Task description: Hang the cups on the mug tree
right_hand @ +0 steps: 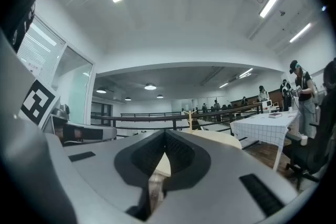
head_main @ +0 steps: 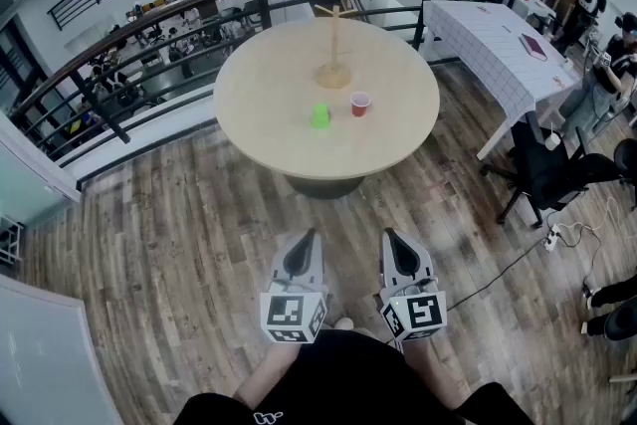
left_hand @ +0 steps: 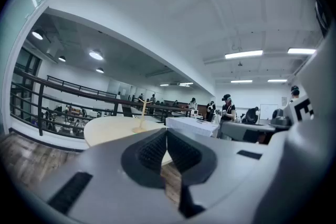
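A wooden mug tree (head_main: pixel 333 43) stands upright on the far half of a round beige table (head_main: pixel 259 114). In front of it a green cup (head_main: pixel 319 115) rests upside down, and a red cup (head_main: pixel 360 104) stands upright just to its right. Both grippers hang low over the wooden floor, well short of the table. My left gripper (head_main: pixel 304 238) is shut and holds nothing. My right gripper (head_main: pixel 391 239) is shut and empty too. The mug tree (left_hand: pixel 140 116) and table top (left_hand: pixel 110 127) show far off in the left gripper view; the mug tree (right_hand: pixel 191 119) also shows beyond the right jaws.
A dark railing (head_main: pixel 149 30) curves behind the table. A white-clothed long table (head_main: pixel 498 45) stands at the right, with a black office chair (head_main: pixel 542 169) and a floor cable (head_main: pixel 518 264) near it. People stand at the far right.
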The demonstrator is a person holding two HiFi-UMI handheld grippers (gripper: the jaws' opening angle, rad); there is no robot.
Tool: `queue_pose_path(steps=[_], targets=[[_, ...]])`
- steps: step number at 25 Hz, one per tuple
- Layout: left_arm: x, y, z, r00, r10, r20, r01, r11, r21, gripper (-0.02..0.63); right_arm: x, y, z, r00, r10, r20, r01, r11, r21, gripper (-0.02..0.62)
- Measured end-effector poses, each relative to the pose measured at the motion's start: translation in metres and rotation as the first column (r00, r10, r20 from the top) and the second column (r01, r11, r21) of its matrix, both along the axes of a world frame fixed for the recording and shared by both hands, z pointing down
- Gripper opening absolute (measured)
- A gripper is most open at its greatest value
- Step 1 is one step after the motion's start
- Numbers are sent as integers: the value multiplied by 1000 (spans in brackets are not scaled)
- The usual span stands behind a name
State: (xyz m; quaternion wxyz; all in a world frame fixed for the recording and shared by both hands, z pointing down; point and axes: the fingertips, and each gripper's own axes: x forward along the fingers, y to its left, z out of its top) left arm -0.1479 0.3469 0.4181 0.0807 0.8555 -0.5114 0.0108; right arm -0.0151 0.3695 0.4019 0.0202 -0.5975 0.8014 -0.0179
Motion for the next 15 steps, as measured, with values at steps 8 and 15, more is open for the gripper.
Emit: queue_pose_path(steps=[8, 15], targets=[[6, -1, 1, 1000, 5, 5, -5, 1000, -7, 12, 7, 0, -2, 997, -7, 71, 6, 1000, 16, 9], [18, 1, 6, 1000, 2, -4, -2, 1000, -9, 14, 21, -1, 5, 998, -5, 67, 5, 1000, 2, 9]])
